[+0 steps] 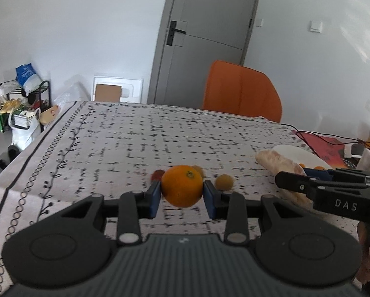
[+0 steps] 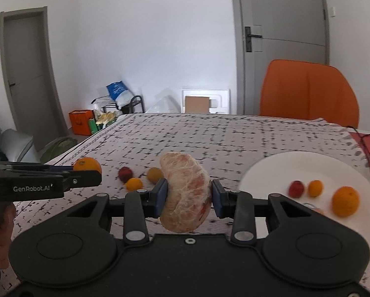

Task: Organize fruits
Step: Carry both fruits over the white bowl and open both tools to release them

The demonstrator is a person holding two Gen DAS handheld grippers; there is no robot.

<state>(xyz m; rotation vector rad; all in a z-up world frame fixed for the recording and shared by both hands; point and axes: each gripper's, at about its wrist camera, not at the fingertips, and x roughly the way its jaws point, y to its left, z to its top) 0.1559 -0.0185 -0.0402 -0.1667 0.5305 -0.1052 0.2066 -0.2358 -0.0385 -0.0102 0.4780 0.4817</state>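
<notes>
left gripper (image 1: 182, 195): clenched on an orange (image 1: 182, 185), blue pads on both its sides, held above the tablecloth (image 1: 110, 143), left of the plate (image 2: 259, 173)
right gripper (image 2: 188, 199): clenched on a peeled pomelo wedge (image 2: 186, 194), held above the cloth just left of the plate
plate: white, on the cloth; carries 3 fruits: 1 red fruit (image 2: 296, 188), 1 small orange one (image 2: 315, 188), 1 plate orange (image 2: 345, 201); something small and blurred beside them, cannot tell what
loose fruit left of plate: 1 red (image 2: 125, 173), 1 small orange (image 2: 134, 184), 1 brownish-yellow (image 2: 154, 174), close together on the cloth
chair (image 2: 308, 91): orange, behind the table's far edge, beyond the plate
door (image 2: 281, 42): grey, shut, behind the chair
cables (image 1: 321, 136): black, on a red mat beyond the plate
</notes>
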